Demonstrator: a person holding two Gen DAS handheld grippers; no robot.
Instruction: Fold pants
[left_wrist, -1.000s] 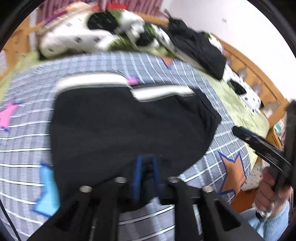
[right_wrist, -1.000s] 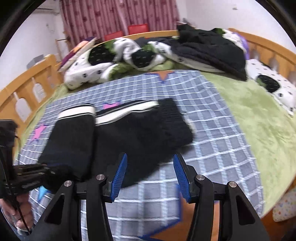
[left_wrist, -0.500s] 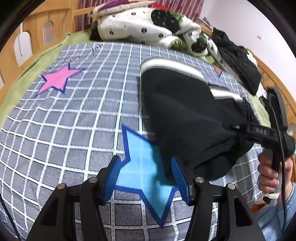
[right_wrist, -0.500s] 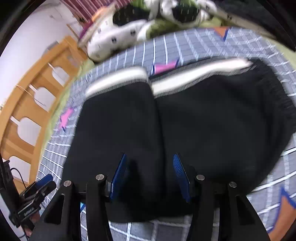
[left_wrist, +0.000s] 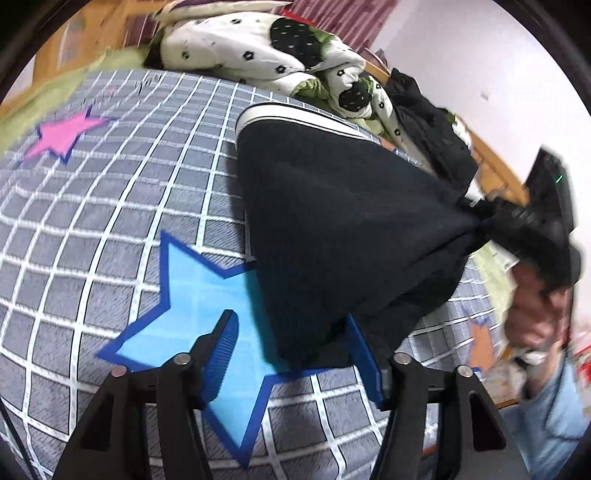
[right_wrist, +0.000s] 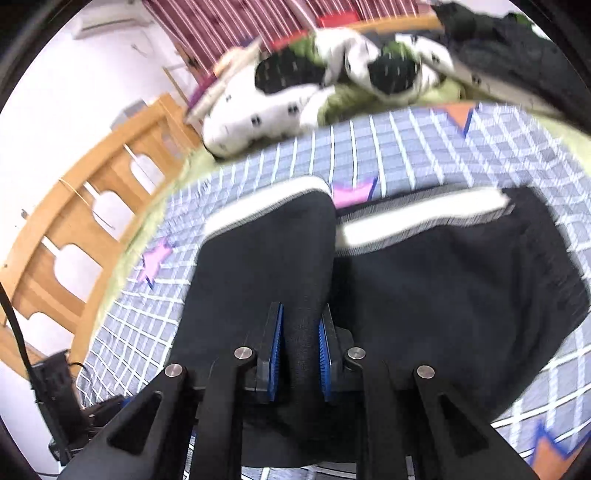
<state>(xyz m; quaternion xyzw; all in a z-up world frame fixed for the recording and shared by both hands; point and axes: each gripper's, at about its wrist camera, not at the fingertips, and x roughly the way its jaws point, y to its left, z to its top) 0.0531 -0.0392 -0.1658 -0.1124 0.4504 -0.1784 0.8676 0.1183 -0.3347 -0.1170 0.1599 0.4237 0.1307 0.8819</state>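
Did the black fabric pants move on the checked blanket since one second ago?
Yes. The black fabric pants shifted rightward off the light blue star, now bunched in the right gripper.

My right tongs (right_wrist: 300, 341) hide the near edge of the pants (right_wrist: 424, 295). Motion blurs my right hand (left_wrist: 535, 314) and the far bedding (right_wrist: 295, 96). The left picture's right edge crops my sleeve (left_wrist: 546, 413).
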